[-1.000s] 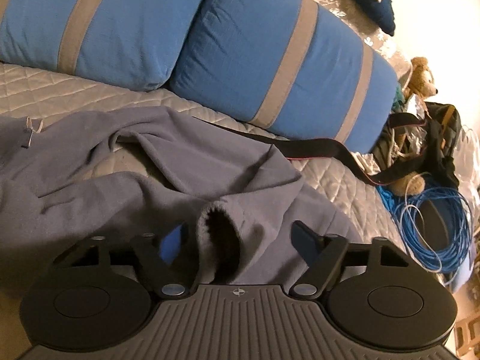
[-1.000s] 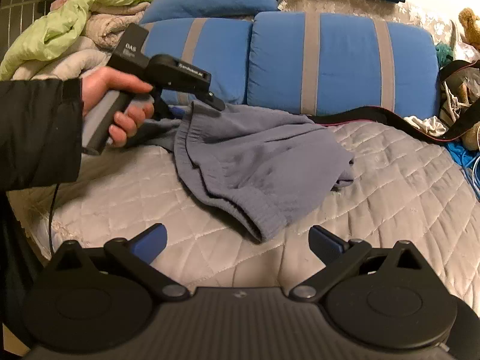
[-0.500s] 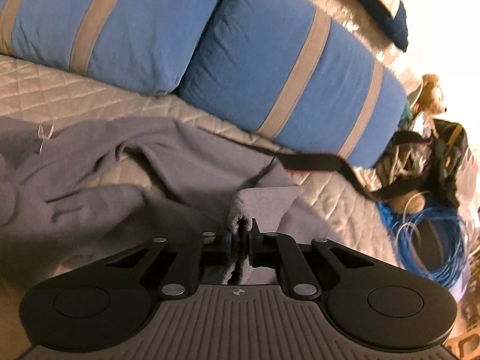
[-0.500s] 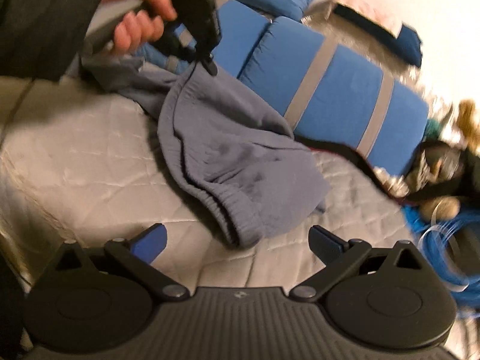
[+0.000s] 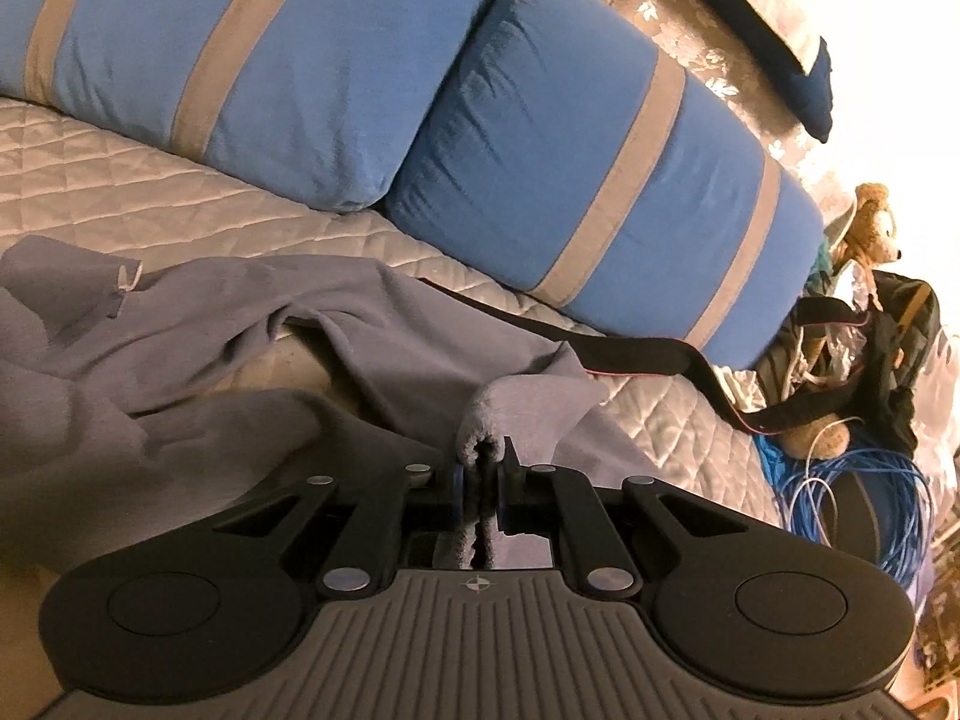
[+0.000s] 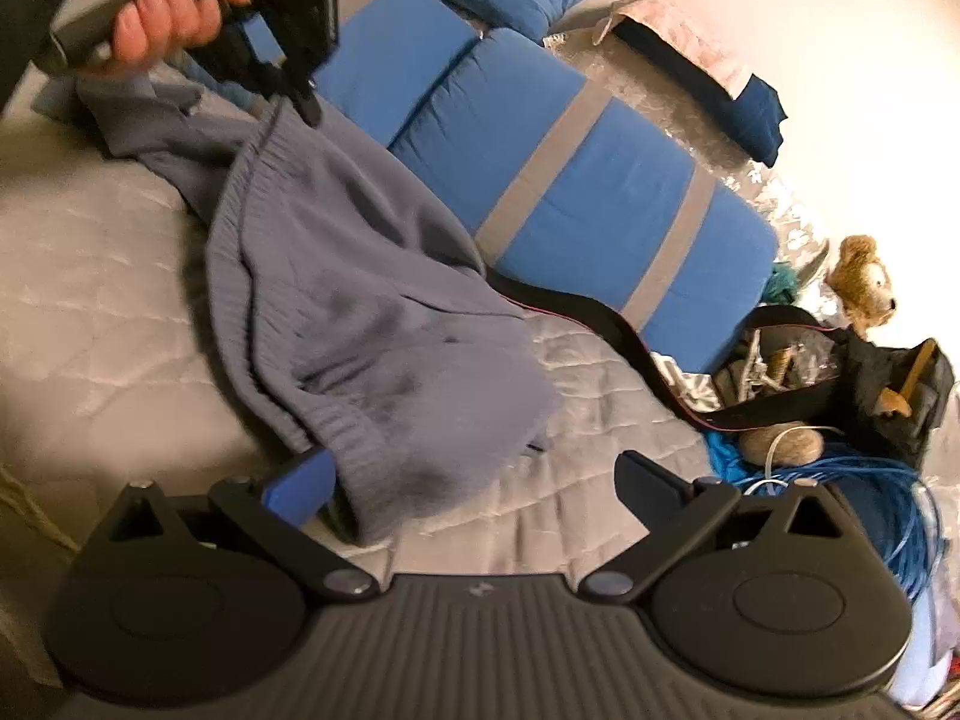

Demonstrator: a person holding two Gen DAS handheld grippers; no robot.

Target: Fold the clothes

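A grey-blue garment (image 6: 372, 312) sprawls across a quilted bed (image 6: 90, 300), its ribbed waistband pinched in the clamped left gripper (image 5: 482, 480). The right gripper (image 6: 474, 486) stands released, the garment's lower end lying between its fingers. Behind sit striped blue cushions (image 6: 600, 192).

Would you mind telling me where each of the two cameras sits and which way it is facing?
Left wrist: rides the left gripper, facing along its fingers, shut on a fold of the grey garment, towards the blue pillows; only gripper parts show.
Right wrist: rides the right gripper, fingers open above the garment's ribbed hem, facing across the quilted bed; the person's hand shows.
Shared: garment, pillows, black strap, teddy bear, blue cable.
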